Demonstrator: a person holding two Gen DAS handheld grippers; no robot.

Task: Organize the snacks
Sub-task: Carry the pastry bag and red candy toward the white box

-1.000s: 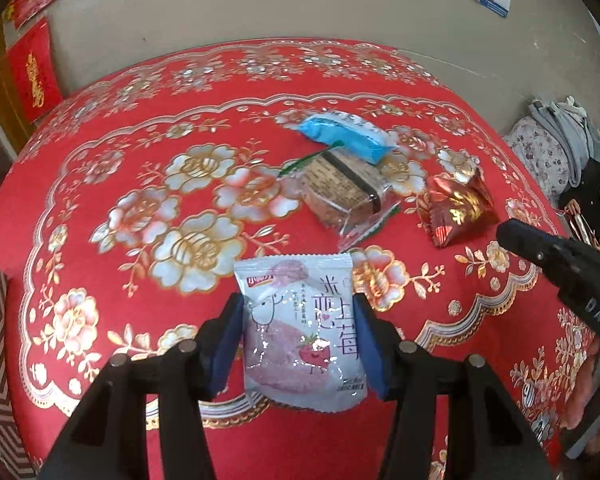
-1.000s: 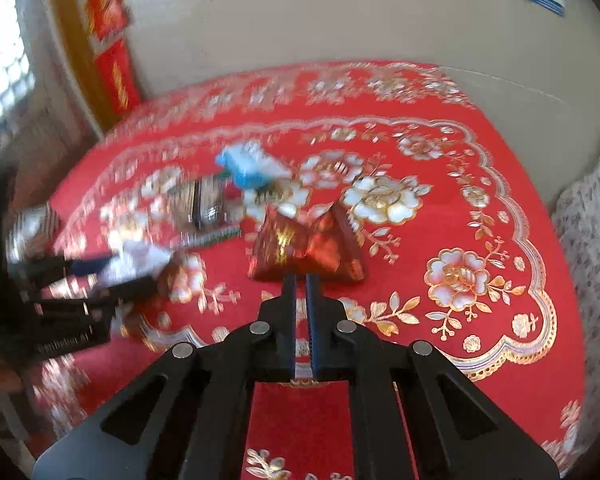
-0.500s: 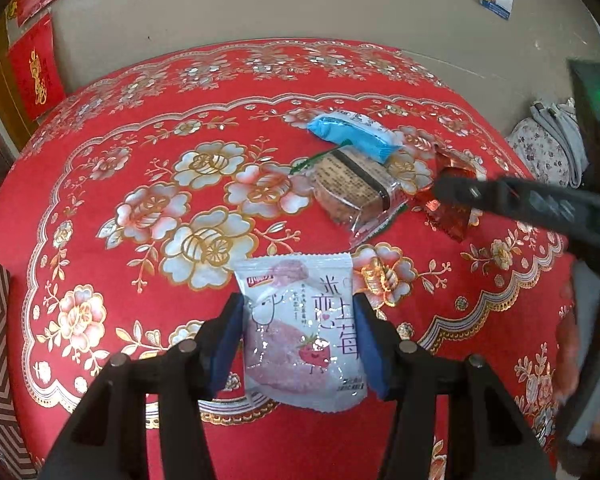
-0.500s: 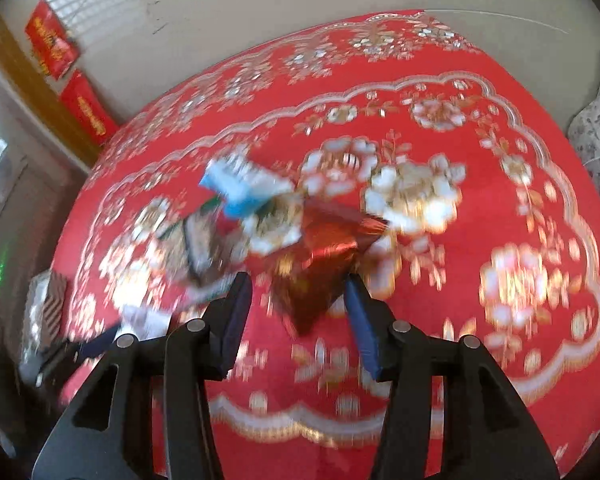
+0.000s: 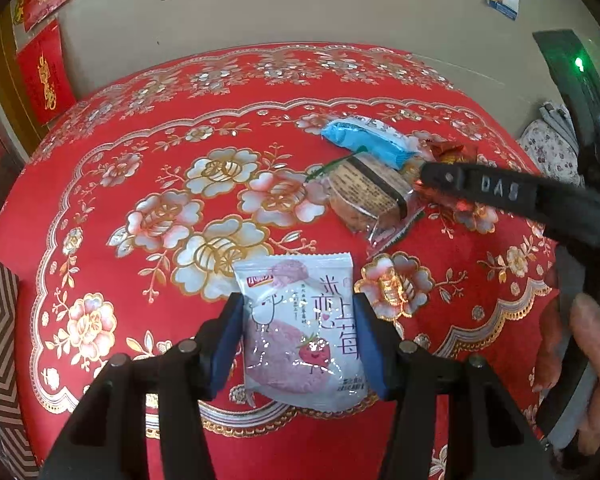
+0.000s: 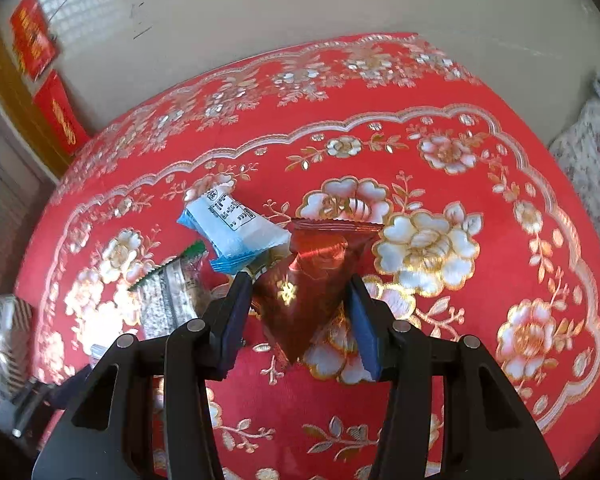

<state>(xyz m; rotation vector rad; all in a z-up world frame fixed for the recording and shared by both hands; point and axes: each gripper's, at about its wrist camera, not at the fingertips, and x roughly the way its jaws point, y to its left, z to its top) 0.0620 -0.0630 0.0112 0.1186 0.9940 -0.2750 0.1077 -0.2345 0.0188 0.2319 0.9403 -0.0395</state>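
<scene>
Your left gripper (image 5: 298,334) pinches the pink-and-white snack packet (image 5: 302,332) at lower centre of its view; your right gripper (image 6: 298,322) is closing around the red foil packet (image 6: 306,284), pads seemingly not yet pressing, though the angle makes that hard to judge; the blue packet (image 6: 230,226) and the clear-wrapped cake (image 5: 366,192) lie loose on the bench (image 5: 140,152), upper right of the left view; sorting looks barely begun, with no packet visibly put away.

On the tablecloth (image 5: 148,160), the strawberry snack packet (image 5: 300,332) lies nearest; behind it the biscuit packet (image 5: 366,196), then the wafer packet (image 5: 366,140).
</scene>
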